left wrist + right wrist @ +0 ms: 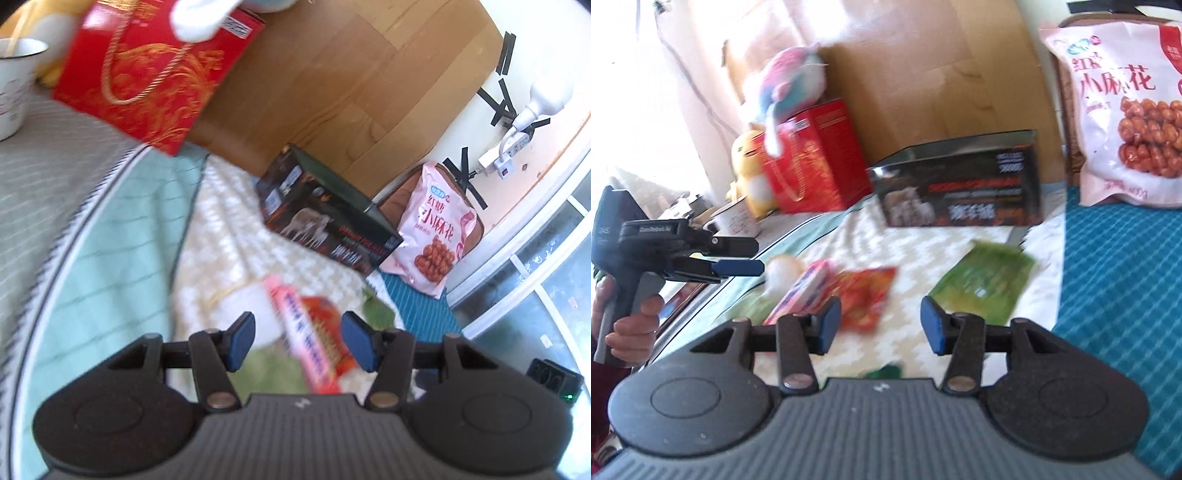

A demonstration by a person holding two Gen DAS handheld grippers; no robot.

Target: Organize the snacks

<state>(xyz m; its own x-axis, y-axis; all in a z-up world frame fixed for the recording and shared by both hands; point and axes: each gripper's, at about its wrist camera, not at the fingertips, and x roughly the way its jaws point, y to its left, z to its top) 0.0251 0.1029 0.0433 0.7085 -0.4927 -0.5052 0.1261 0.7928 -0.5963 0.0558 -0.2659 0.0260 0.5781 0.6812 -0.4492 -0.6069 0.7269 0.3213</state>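
Two tools hang over the bed, both with jaws spread wide and nothing between the pads. Ahead of the left tool lie a blurred pink snack bar and an orange-red packet on the cream blanket. Beyond the right tool a green packet lies flat. Farther out stand a black box and a red gift box, with a pink snack bag upright to the right.
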